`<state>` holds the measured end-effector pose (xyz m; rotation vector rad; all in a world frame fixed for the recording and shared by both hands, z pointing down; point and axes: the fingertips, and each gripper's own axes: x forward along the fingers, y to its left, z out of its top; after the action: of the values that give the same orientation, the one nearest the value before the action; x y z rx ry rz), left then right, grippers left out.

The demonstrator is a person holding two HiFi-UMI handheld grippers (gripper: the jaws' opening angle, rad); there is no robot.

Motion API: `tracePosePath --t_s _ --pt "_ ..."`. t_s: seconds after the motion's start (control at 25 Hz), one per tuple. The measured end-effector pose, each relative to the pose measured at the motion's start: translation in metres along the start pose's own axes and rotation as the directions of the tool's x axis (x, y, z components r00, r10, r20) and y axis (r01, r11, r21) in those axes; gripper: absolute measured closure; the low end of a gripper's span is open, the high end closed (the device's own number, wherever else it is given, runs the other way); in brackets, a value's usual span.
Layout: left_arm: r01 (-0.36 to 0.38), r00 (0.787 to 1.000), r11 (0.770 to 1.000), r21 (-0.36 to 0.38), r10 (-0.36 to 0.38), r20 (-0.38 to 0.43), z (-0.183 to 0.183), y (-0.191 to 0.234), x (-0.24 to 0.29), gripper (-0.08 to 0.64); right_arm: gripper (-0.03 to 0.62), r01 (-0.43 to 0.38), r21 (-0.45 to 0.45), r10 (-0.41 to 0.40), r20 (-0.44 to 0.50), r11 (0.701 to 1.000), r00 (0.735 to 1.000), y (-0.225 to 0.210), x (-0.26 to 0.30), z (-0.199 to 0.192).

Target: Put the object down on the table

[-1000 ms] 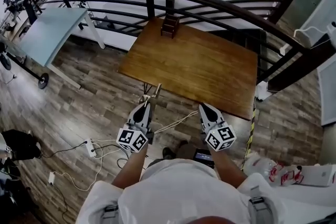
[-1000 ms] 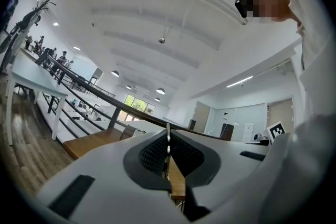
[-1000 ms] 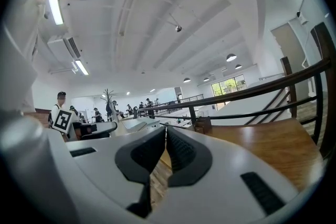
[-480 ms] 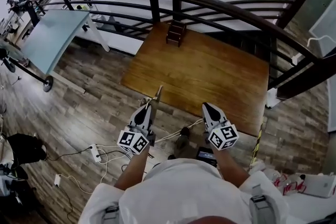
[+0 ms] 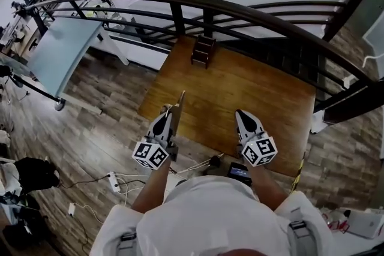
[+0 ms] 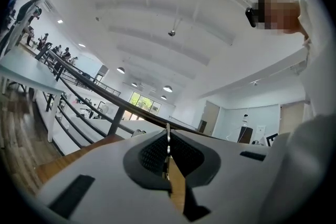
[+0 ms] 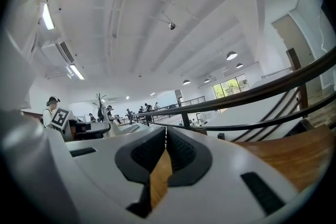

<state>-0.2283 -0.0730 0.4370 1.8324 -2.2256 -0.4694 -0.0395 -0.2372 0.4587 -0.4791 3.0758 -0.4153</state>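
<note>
My left gripper is shut on a thin, pale wooden strip that sticks out past its tips, above the near left edge of the brown wooden table. The left gripper view has the left gripper pressed together on the strip, seen edge-on. Shut with nothing in it, my right gripper hovers over the table's near edge; the right gripper view confirms the right gripper is tip to tip.
A small dark stepped wooden block stands at the table's far edge, against a curved dark railing. A pale blue table is at far left. Cables and a power strip lie on the plank floor near my feet.
I have come closer to the table. Both grippers moved forward from over the floor to over its near edge, the strip still held in the left one.
</note>
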Motion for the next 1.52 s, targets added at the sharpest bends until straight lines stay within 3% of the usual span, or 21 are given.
tracePosePath --t_s 0.4,0.56,0.64,0.76,1.0,1.24,1.52 --pt "0.065 0.996 0.998 -0.007 -0.066 -0.065 0.017 0.008 0.06 0.541 0.566 0.038 0.025 -0.039 0.023 0.999 0.999 -0.035 0.02 0.01" --pt "0.117 0.985 0.992 -0.045 -0.121 -0.123 0.017 0.027 0.089 0.541 0.566 0.087 0.029 -0.087 0.019 0.996 0.996 -0.043 0.027 0.01" --pt "0.148 0.975 0.984 -0.101 -0.162 -0.15 0.016 0.045 0.107 0.541 0.566 0.133 0.025 -0.134 0.017 0.991 0.991 -0.047 0.034 0.011" --pt "0.188 0.95 0.958 -0.217 -0.233 -0.206 0.007 0.083 0.146 0.541 0.566 0.231 0.035 -0.231 0.002 0.972 0.973 -0.057 0.053 0.008" --pt "0.256 0.885 0.908 -0.331 -0.358 -0.297 -0.02 0.138 0.197 0.541 0.566 0.369 0.021 -0.368 -0.008 0.929 0.93 -0.047 0.084 -0.005" --pt "0.285 0.817 0.862 -0.419 -0.447 -0.364 -0.051 0.146 0.239 0.541 0.566 0.481 0.032 -0.482 0.016 0.876 0.876 -0.052 0.09 -0.002" --pt "0.258 0.763 0.827 -0.5 -0.492 -0.419 -0.096 0.147 0.265 0.541 0.566 0.562 0.061 -0.563 -0.005 0.825 0.827 -0.059 0.088 -0.018"
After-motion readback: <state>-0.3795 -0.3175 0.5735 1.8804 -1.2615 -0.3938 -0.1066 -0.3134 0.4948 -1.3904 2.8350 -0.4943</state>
